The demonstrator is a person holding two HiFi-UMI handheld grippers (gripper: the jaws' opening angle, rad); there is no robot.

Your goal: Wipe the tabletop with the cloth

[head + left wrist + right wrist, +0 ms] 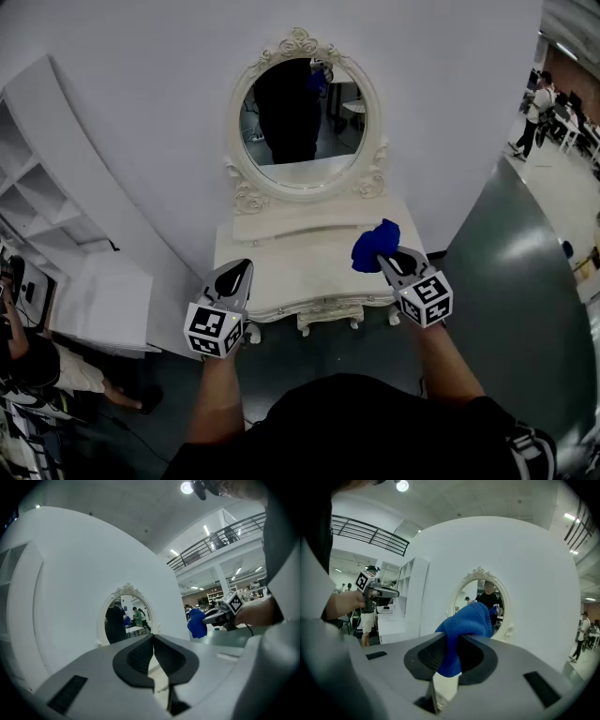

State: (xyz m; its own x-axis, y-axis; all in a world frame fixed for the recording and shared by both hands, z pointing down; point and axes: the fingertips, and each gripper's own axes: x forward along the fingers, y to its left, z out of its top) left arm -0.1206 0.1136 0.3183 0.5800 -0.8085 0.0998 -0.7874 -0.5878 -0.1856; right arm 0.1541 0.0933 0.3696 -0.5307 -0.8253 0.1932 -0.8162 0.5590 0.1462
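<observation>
A white dressing table (281, 272) with an oval mirror (302, 112) stands against the wall. My right gripper (387, 260) is shut on a bunched blue cloth (375, 244), held over the tabletop's right side; the cloth (465, 629) bulges out between the jaws in the right gripper view. My left gripper (239, 272) hovers over the table's front left, shut with nothing between its jaws (152, 645). From the left gripper view the cloth (197, 623) and right gripper (224, 612) show at the right.
White shelving (47, 187) stands left of the table, with a low white cabinet (103, 300) beside it. People stand at the far right (536, 112), and a seated person's legs (66, 370) lie at lower left. Dark floor (525, 281) spreads right.
</observation>
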